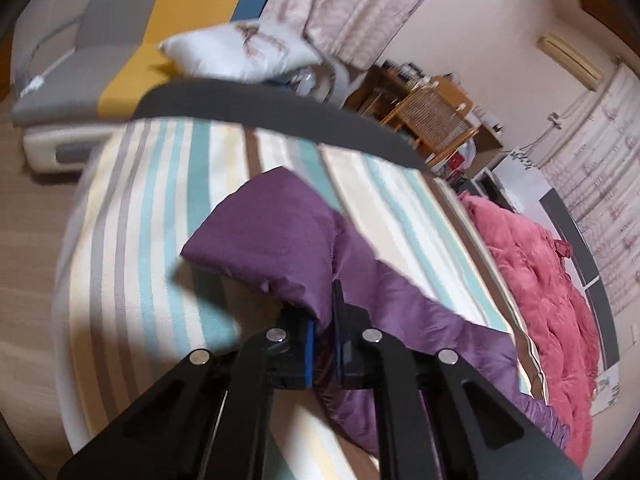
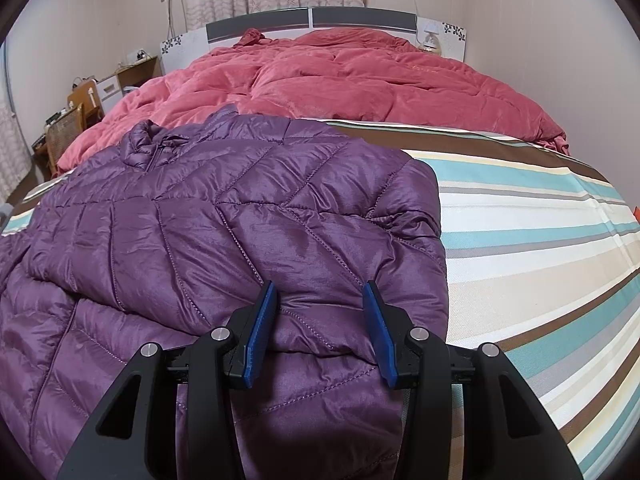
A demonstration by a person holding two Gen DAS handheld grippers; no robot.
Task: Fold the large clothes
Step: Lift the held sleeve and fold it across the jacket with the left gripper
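Purple quilted jacket [image 2: 224, 216] lies spread on the striped bedsheet [image 2: 540, 240]; left gripper [image 1: 325, 322] is clenched on a fold of it; right gripper [image 2: 320, 320] hovers above it, jaws apart.

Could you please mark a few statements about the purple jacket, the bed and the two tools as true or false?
1. The left tool is shut on a fold of the purple quilted puffer jacket. True.
2. The right tool is fully shut with nothing between its pads. False: its blue pads stand apart with a jacket fold between them.
3. The jacket lies on a striped bedsheet. True.
4. The crumpled pink-red duvet covers the jacket. False: it lies beyond the jacket, toward the headboard.
5. A white pillow rests on the striped bedsheet. False: it lies on the grey and yellow couch beyond the bed.
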